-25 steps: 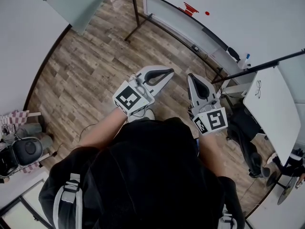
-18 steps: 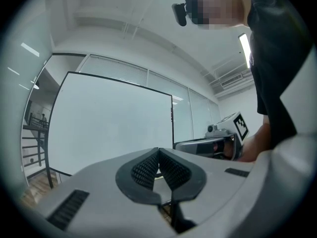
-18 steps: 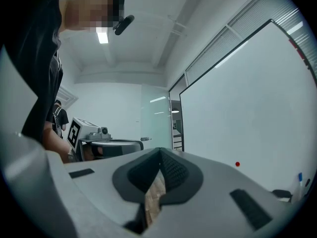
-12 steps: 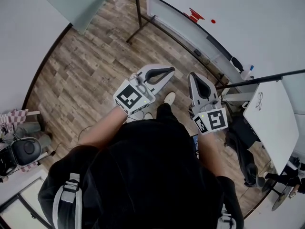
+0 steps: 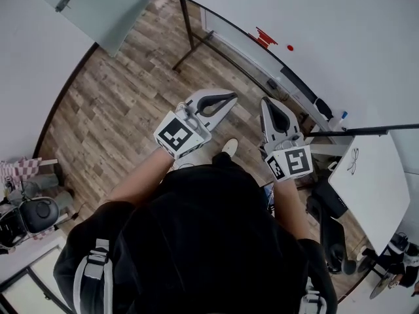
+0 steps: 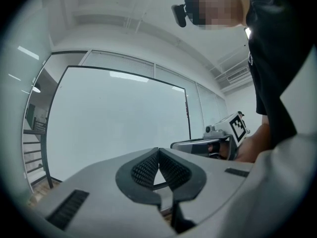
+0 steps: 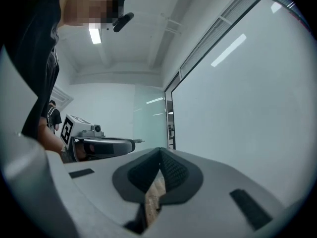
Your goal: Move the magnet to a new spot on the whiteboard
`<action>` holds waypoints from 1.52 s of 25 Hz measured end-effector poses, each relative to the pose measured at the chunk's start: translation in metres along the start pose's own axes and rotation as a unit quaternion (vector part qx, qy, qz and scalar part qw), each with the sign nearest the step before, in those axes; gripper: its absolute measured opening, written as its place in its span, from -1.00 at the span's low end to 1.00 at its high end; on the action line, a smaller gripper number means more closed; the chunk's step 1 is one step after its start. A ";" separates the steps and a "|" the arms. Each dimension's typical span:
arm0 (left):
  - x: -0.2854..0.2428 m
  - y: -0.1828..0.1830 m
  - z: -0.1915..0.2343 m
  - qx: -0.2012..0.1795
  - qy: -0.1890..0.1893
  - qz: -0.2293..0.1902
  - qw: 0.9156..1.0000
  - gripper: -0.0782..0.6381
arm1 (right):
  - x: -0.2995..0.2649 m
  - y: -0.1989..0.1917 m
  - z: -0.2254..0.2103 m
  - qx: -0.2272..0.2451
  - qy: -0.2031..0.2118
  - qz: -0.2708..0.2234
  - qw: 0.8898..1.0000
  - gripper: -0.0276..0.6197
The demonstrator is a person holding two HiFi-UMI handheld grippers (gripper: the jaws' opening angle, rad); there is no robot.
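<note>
Small round red magnet [image 5: 290, 47] sits on the far whiteboard [image 5: 340, 25], just right of a red mark [image 5: 263, 36], well apart from both grippers. Left gripper [image 5: 229, 99] and right gripper [image 5: 268, 103]: ribbed dark pads pressed together, nothing pinched. Open wood-plank floor [image 5: 131, 77] runs to the board's dark-framed edge; white table [image 5: 370, 175] near right.

Office or meeting room. Large wheeled whiteboard [image 5: 366, 38] fills upper right of head view, marker tray [image 5: 298, 85] along its lower edge. Grey-brown wood-plank floor [image 5: 124, 103] at centre left. Frosted glass door [image 5: 98, 5] upper left. White desk [image 5: 373, 175] at right edge. Ceiling strip light [image 7: 95, 34] at top left of right gripper view.
</note>
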State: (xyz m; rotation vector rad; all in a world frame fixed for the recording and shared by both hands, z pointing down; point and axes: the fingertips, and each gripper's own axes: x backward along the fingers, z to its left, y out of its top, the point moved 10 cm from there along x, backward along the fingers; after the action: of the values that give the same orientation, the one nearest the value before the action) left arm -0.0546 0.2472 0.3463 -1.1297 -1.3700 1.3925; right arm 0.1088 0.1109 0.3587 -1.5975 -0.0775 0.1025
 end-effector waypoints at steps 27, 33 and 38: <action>-0.180 -0.010 0.113 -0.010 -0.055 0.029 0.998 -0.77 | -0.070 -0.014 -0.183 -0.006 -0.073 0.019 0.997 -0.93; -0.215 -0.024 0.169 0.001 -0.120 0.024 0.992 -0.77 | -0.107 -0.018 -0.203 -0.007 -0.139 0.033 0.990 -0.93; -0.243 -0.032 0.222 0.018 -0.195 0.016 0.980 -0.77 | -0.140 -0.020 -0.212 0.001 -0.225 0.032 0.974 -0.93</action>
State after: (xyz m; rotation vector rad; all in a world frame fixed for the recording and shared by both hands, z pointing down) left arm -0.2168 -0.0381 0.3845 -0.8862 -1.5940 1.7202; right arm -0.0057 -0.1153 0.3872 -1.5501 -0.3777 0.5158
